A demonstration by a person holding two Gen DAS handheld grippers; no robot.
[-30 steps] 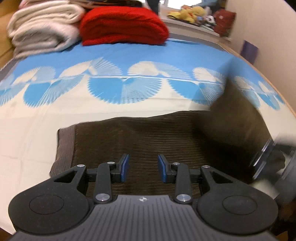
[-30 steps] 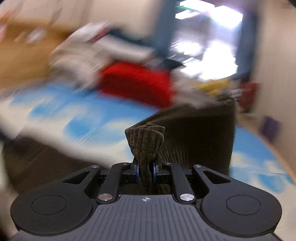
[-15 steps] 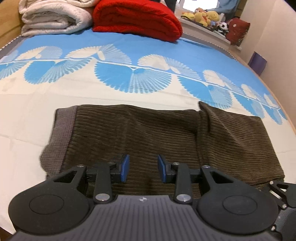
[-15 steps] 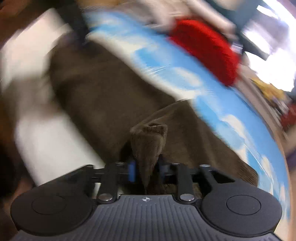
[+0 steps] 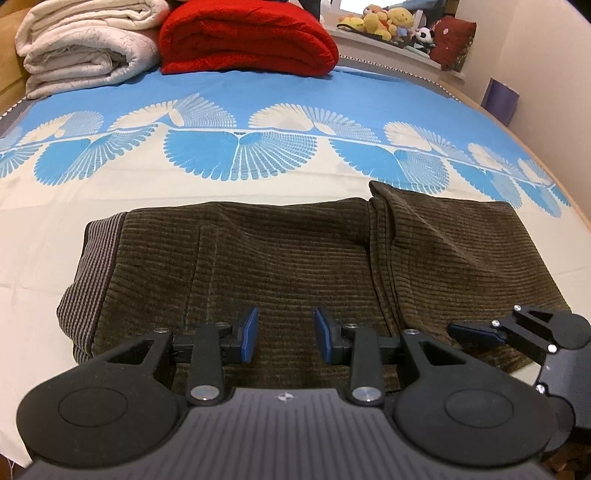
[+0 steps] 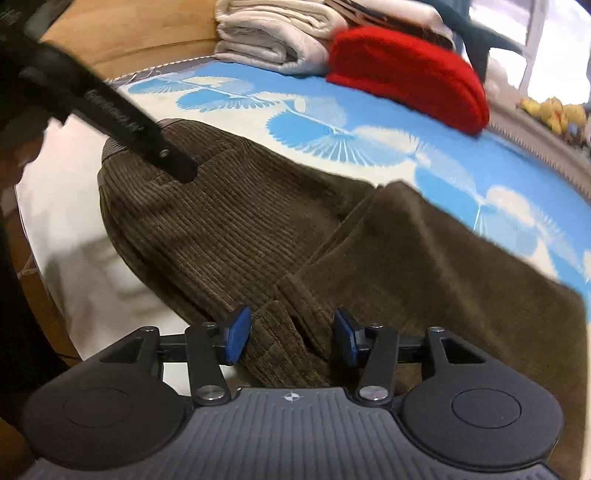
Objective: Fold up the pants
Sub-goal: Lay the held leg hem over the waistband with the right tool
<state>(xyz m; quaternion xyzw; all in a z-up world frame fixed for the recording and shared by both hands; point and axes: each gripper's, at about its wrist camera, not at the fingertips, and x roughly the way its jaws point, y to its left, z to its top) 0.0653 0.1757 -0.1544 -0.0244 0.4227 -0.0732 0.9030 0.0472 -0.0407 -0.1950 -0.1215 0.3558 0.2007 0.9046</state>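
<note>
Brown corduroy pants (image 5: 277,258) lie folded across the bed, with the striped waistband (image 5: 96,258) at the left and a doubled layer (image 5: 461,251) on the right. My left gripper (image 5: 284,336) hovers open over the near edge of the pants with nothing between its pads. My right gripper (image 6: 291,338) is low over the pants (image 6: 221,221) at the folded end. Its jaws are opening, and a ridge of the cloth (image 6: 284,332) lies loose between the pads. One right finger (image 5: 474,331) shows at the edge of the left wrist view.
A folded white blanket (image 5: 85,48) and a folded red blanket (image 5: 251,37) sit at the far end of the blue-and-cream bedspread (image 5: 240,147). Soft toys (image 5: 388,22) line a ledge behind them. A wall (image 5: 546,74) runs along the right side. The bed's near edge is close below the grippers.
The right gripper came down with the pinched trouser end, laid it on the pants and parted its jaws off the cloth. The left gripper sank slightly toward the pants.
</note>
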